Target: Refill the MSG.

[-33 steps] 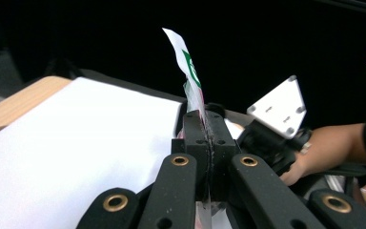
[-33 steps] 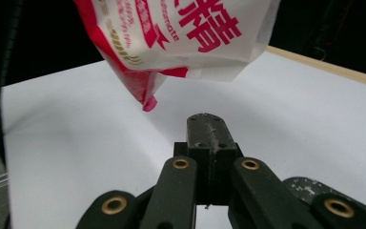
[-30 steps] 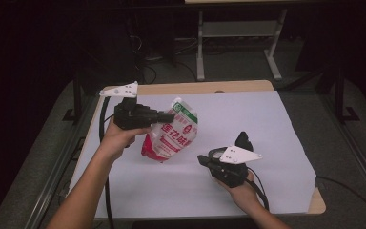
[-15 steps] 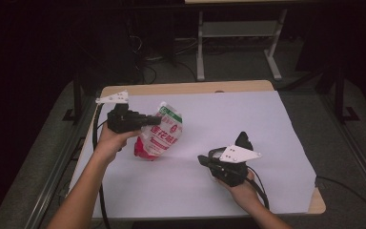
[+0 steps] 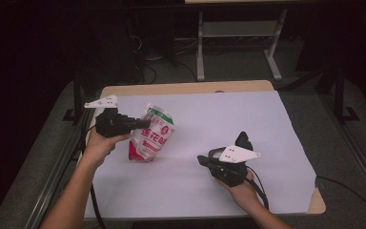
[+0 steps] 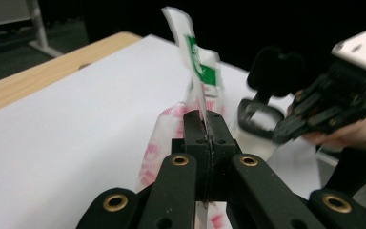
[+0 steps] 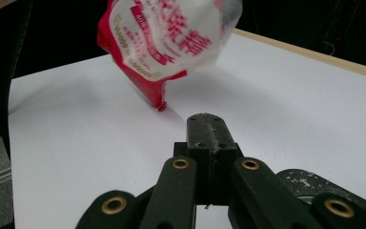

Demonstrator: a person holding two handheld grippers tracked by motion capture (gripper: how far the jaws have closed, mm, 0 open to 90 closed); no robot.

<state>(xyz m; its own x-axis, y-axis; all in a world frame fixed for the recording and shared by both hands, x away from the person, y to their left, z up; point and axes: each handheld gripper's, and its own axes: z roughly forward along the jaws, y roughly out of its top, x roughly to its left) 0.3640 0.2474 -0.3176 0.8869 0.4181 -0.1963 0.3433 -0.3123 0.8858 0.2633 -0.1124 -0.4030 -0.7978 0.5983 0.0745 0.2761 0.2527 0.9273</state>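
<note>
Left gripper (image 5: 145, 125) clamped on the upper edge of a red-and-white pouch (image 5: 151, 138); jaws pressed flat together with only the thin film between them, as seen in the left gripper view (image 6: 205, 125). Pouch (image 6: 198, 71) over the left part of the white sheet (image 5: 248, 124) covering the table (image 5: 181, 88), near the person's left hand (image 5: 100, 143). Long axis close to upright, leaning: green-and-white top toward the far side and to the right in the high view, red bottom toward the near edge. Printed face toward the right-hand side of the table. In the right gripper view, pouch (image 7: 171, 33) tilted, one red bottom corner down at the sheet; contact with the sheet cannot be told for certain.

Right gripper (image 5: 205, 161) well apart from the pouch, low over the near right part of the sheet, aimed left toward it. Jaws clenched tight on nothing (image 7: 206, 125), bare sheet ahead of them. Right hand (image 5: 240, 191) gripping the handle from below.
</note>
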